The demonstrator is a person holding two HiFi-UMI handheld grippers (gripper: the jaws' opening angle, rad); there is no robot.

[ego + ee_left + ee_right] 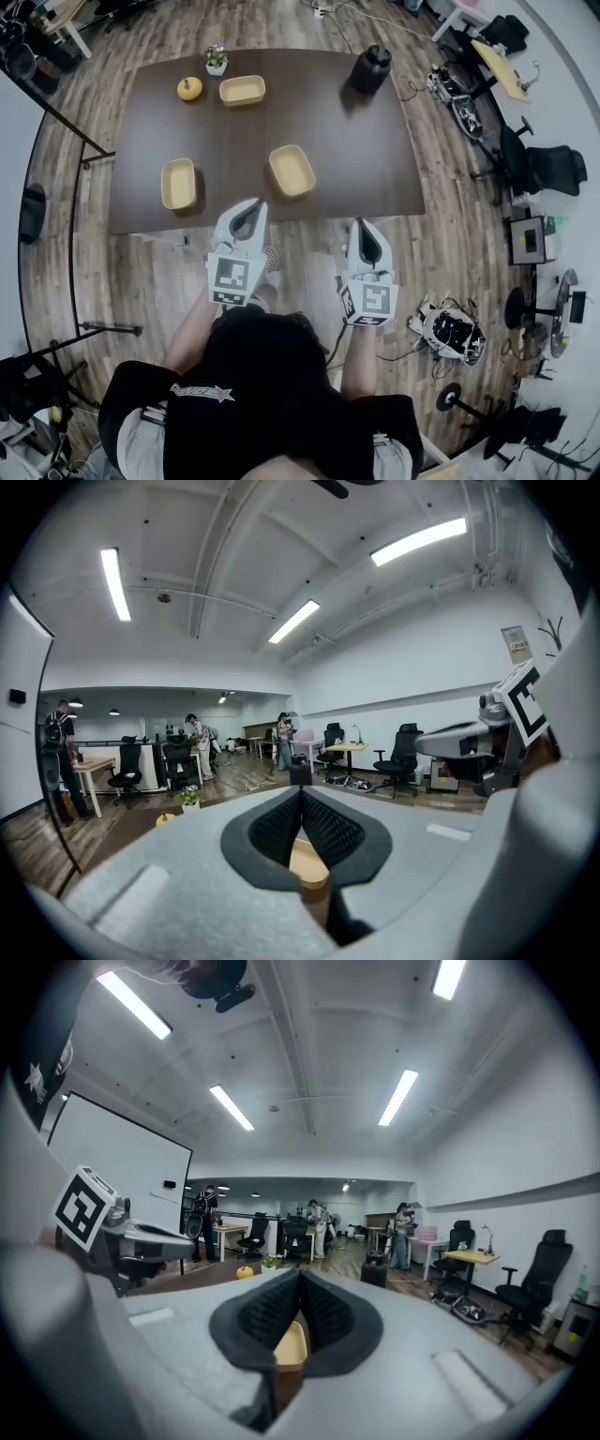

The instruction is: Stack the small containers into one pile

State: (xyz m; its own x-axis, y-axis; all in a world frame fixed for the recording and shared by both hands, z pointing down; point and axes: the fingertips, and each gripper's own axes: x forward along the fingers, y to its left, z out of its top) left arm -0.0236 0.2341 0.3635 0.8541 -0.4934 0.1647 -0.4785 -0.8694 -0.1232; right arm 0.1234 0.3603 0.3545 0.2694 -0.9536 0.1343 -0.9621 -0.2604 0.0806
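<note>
Three shallow yellow containers lie apart on the dark table (pixel 356 169): one at the far side (pixel 243 90), one at the near left (pixel 178 183), one near the middle (pixel 292 170). My left gripper (pixel 254 205) hangs over the table's near edge, close to the middle container, its jaws shut and empty. My right gripper (pixel 362 226) is just short of the near edge, shut and empty too. In the left gripper view a yellow container (pixel 310 861) shows below the closed tips (pixel 301 793). The right gripper view also shows a yellow container (pixel 290 1344) under its closed tips (pixel 300 1277).
An orange pumpkin-shaped ornament (pixel 189 88) and a small potted plant (pixel 217 60) stand at the far left of the table, a black jug (pixel 370 68) at the far right. Office chairs (pixel 544 169) and gear with cables (pixel 450 333) sit on the floor at the right.
</note>
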